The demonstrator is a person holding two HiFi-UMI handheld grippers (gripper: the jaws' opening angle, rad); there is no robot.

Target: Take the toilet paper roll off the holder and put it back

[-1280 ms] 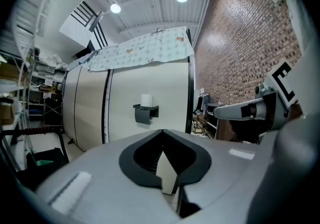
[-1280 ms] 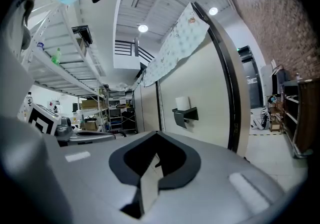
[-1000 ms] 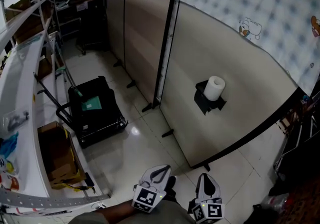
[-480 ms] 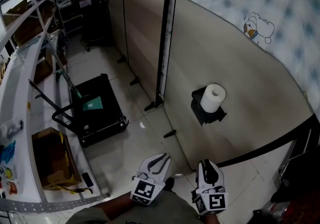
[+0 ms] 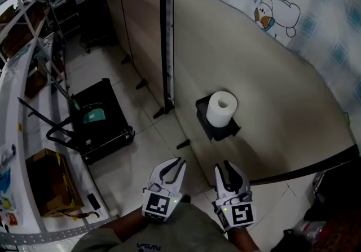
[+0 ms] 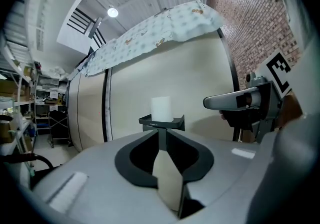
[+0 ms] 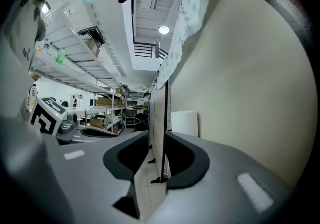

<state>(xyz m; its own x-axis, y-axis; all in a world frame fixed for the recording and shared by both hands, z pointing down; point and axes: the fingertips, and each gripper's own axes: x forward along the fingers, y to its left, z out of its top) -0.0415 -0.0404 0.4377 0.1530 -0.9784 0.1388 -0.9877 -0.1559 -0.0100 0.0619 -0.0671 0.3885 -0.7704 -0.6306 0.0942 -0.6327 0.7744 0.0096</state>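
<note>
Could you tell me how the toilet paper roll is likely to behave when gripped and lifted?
The toilet paper roll looks full and soft, so it probably squashes under a firm grip. Standing upright on the holder, it likely lifts lightly but may tip.

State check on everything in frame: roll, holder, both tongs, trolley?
toilet paper roll, upright on the holder, untouched
holder, fixed to the partition panel, loaded
left tongs, jaws slightly apart, just been opening, nothing between them
right tongs, jaws wider apart, just been opening, nothing between them
trolley, parked, green item on its deck
</note>
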